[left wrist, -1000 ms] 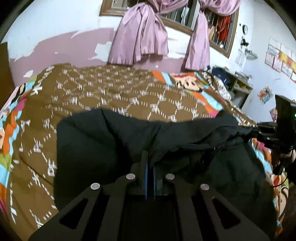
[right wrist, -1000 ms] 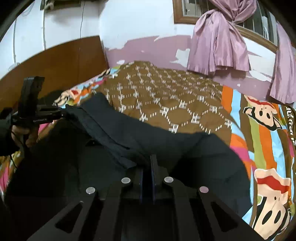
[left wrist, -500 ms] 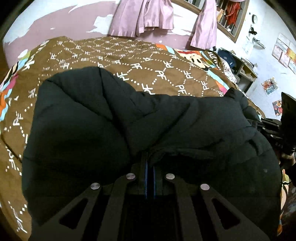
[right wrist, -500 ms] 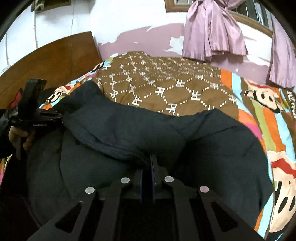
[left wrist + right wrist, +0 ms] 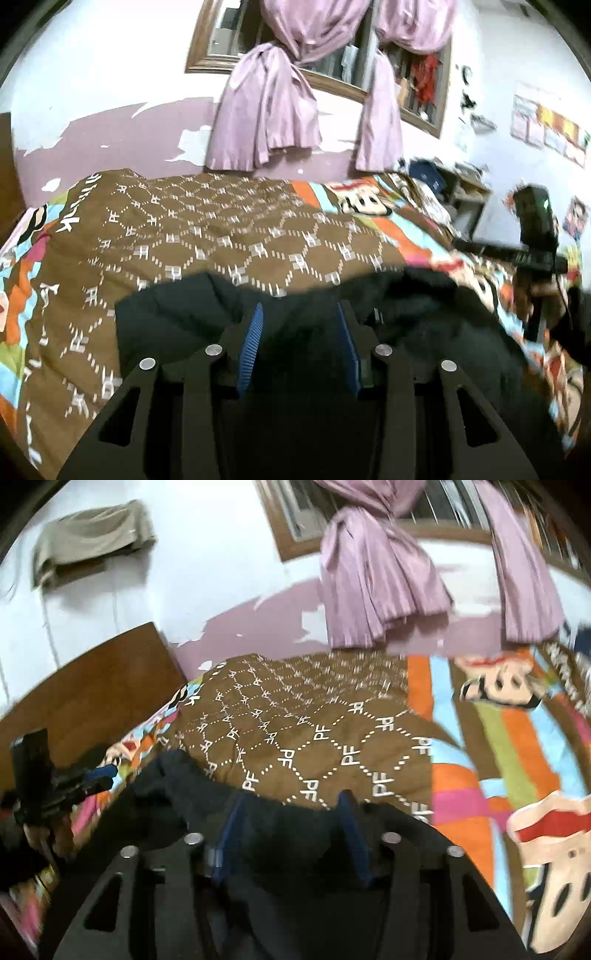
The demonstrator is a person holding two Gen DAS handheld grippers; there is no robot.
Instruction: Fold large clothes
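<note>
matt black cloth garment (image 5: 177, 317), quilted bedspread (image 5: 258, 229)

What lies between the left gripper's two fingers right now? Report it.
Only the black garment, lying loose on the brown bedspread. The left wrist view shows the left gripper open above it, blue pads apart and clamping nothing.

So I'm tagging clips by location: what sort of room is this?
Most likely a lived-in home bedroom. A bed under a brown patterned bedspread fills the view, pink curtains are tied back at a wood-framed window, and a dark garment lies on the bed.
</note>
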